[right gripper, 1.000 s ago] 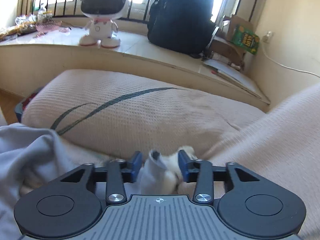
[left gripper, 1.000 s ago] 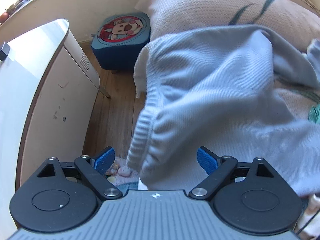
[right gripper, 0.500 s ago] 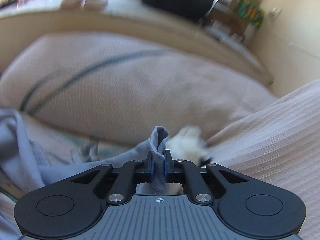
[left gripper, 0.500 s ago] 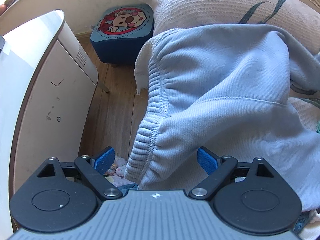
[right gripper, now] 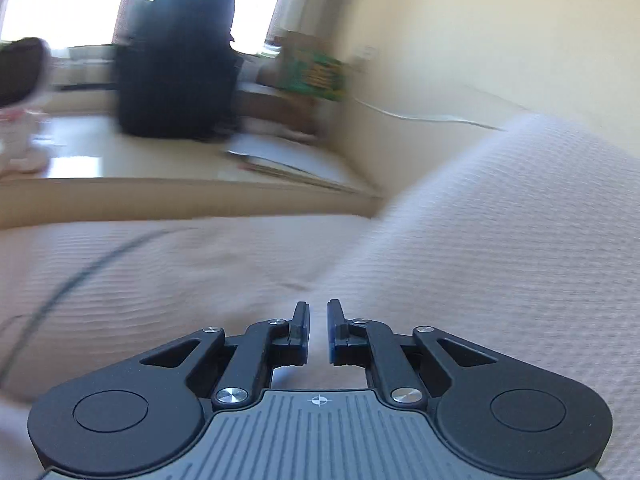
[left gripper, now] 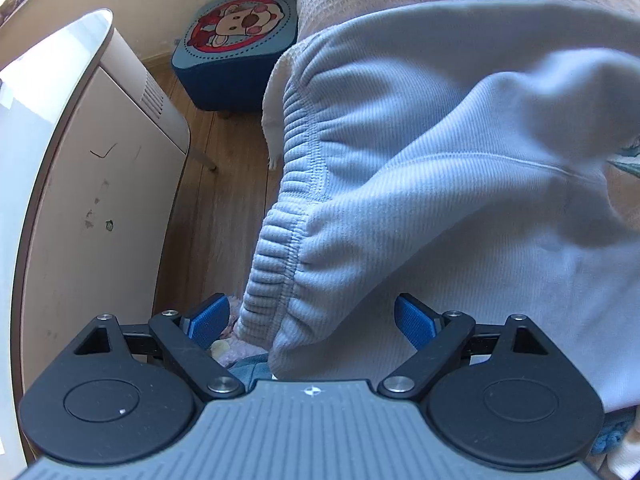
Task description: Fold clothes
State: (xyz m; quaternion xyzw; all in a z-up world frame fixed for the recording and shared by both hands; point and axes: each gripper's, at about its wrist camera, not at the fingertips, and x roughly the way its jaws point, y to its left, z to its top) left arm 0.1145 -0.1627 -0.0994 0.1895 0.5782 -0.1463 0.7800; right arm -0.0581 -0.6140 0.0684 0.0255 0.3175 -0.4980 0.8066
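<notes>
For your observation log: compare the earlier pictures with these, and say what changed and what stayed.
The right tool let go of the grey cloth fold it pinched; its jaws have just been opening, now empty, swung up. The left tool stays wide open, closer over the light grey ribbed-waist sweatpants.

sweatpants [left gripper: 420, 184]: pale blue-grey, ribbed | stool [left gripper: 236, 40]: navy, cartoon print | backpack [right gripper: 176, 64]: black

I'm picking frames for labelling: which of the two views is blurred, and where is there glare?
Right wrist view: motion-smeared throughout, the backpack and bedding streaked, the window blown out white. Left wrist view: mostly sharp, fisheye-bent at the edges, glare on the white cabinet top, slight blur on the sweatshirt at right.
</notes>
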